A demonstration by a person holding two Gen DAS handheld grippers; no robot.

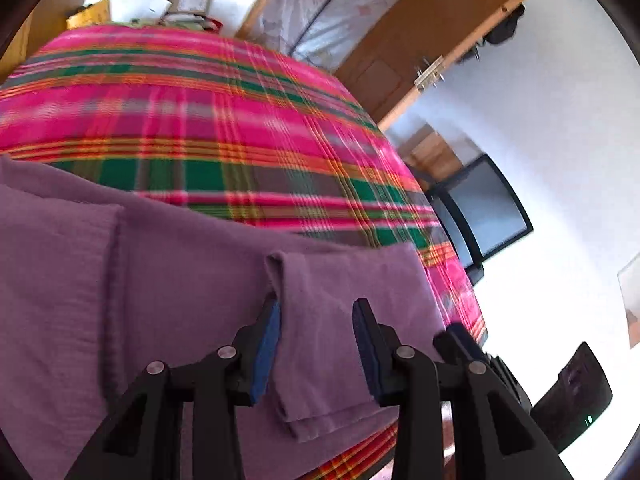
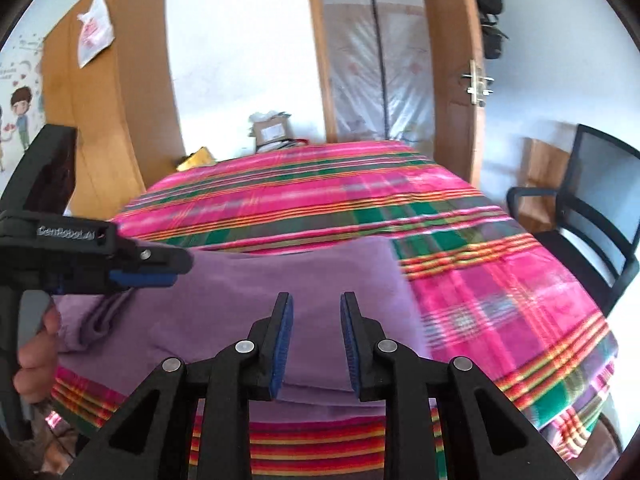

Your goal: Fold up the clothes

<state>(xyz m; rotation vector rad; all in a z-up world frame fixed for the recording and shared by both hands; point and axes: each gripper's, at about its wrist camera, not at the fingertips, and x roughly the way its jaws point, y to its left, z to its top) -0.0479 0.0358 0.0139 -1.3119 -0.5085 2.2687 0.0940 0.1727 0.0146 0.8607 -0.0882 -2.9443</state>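
Both my grippers hover over the purple knit garment [image 2: 280, 280], which lies partly folded at the near edge of the bed on the pink-and-green plaid blanket [image 2: 320, 184]

Left gripper [image 1: 316, 316]: jaws apart, a folded flap of purple cloth [image 1: 320, 340] runs between the pads, but I see no pinch on it, so nothing held

Right gripper [image 2: 316, 316]: jaws apart with a narrower gap, folded near edge just below and ahead of the tips, nothing clamped

From the right wrist view my left gripper sits off to the left, over the bunched layers

Likely step: re-grip for the next fold. To do it well:
- pick all layers of the flap, not just the top one
- both grippers on the same edge, well apart
- lift evenly and lay over square, so the edges line up
- keep the blanket out of the pinch
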